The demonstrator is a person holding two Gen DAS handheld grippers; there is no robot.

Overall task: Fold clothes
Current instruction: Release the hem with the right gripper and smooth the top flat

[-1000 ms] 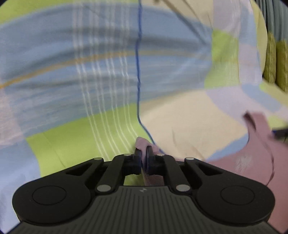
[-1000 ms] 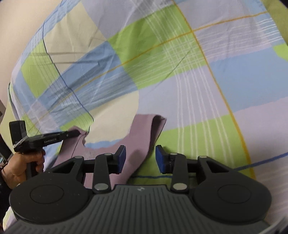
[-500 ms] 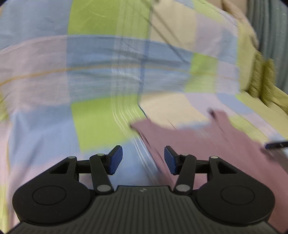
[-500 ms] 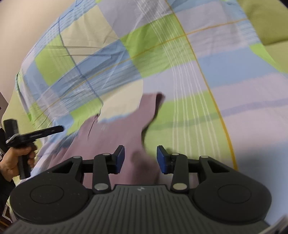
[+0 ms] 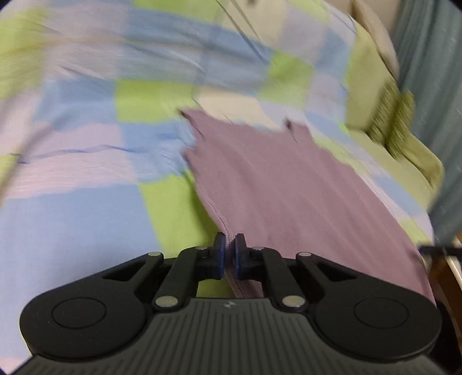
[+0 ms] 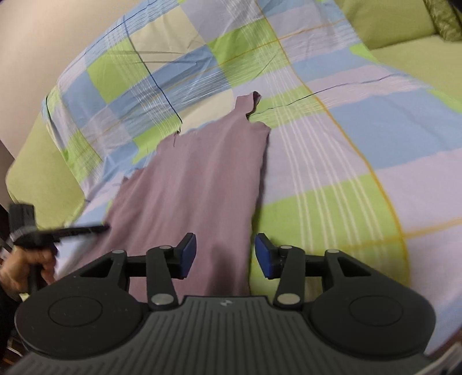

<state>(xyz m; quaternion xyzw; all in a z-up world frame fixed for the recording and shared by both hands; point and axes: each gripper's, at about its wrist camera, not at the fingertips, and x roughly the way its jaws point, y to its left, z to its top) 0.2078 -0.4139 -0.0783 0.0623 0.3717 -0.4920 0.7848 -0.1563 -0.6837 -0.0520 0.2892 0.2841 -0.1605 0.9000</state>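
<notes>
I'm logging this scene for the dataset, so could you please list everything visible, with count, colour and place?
sleeveless cloth garment: one, mauve, spread flat on the checked sheet, straps pointing away.
checked bed sheet: one, blue, green, lilac and cream, covering the bed.
plain cushion: one, olive green, at the far right corner of the bed.
curtain: one, grey-blue, right edge of the left wrist view.
left tool: one, black with blue pads, shut on the garment's near hem.
right tool: one, same colours, open over the garment.
left hand: one, gripping the left tool's handle.
</notes>
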